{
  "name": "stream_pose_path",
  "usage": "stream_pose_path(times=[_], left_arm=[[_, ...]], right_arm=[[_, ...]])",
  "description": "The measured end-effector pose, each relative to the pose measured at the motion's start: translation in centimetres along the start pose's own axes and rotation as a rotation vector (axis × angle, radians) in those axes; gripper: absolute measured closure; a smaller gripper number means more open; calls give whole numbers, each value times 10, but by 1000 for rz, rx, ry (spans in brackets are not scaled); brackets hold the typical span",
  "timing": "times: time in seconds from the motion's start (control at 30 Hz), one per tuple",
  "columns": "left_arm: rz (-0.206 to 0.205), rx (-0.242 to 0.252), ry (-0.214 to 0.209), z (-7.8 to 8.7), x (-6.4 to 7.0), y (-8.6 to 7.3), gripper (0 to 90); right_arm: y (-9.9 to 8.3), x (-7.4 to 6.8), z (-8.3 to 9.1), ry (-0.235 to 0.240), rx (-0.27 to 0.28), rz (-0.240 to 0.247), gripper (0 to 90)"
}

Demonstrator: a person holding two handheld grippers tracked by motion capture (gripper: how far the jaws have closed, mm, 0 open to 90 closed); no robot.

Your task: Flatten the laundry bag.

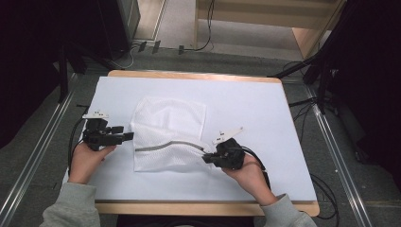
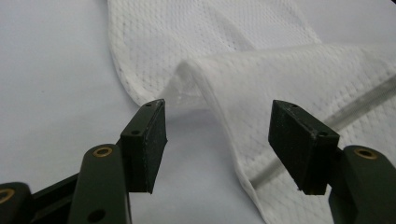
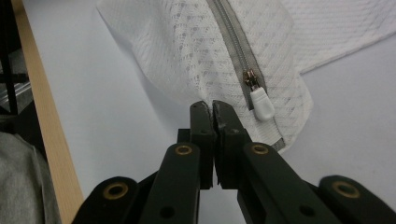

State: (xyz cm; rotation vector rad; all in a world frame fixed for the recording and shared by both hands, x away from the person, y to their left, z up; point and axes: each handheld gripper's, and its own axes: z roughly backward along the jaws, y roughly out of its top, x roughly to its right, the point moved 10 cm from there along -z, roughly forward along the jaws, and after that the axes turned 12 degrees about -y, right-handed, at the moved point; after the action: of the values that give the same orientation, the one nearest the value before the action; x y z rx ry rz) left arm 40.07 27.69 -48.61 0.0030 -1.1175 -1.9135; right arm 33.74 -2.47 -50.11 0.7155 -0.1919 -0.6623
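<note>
Lying flat on the tabletop (image 1: 265,109), the mesh bag (image 1: 168,118) runs its zipper (image 1: 165,145) nine-to-three, right gripper (image 1: 208,158) clenched on its edge, left gripper (image 1: 128,136) released beside it.

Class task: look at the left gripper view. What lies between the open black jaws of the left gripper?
In the left gripper view, a raised fold at the white mesh zip bag's edge lies between the left gripper's jaws, untouched.
</note>
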Motion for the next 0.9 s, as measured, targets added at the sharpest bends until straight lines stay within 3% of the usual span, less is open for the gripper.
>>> stream_pose_path(times=[0.23, 0.33, 0.4, 0.6, 0.9], left_arm=[[7, 7, -6, -3, -6, 6, 378], [9, 5, -10, -5, -7, 8, 378], [7, 3, -14, -6, -7, 10, 377], [3, -1, -10, -8, -6, 11, 377], [1, -5, 1, -3, -5, 5, 377]], right_arm=[[-15, -6, -1, 4, -35, -1, 888], [-19, -8, -1, 3, -41, -2, 841], [-16, -7, 3, 3, -7, 0, 779], [-3, 2, 15, -12, 77, -34, 703], [7, 24, 5, -62, 100, -58, 643]])
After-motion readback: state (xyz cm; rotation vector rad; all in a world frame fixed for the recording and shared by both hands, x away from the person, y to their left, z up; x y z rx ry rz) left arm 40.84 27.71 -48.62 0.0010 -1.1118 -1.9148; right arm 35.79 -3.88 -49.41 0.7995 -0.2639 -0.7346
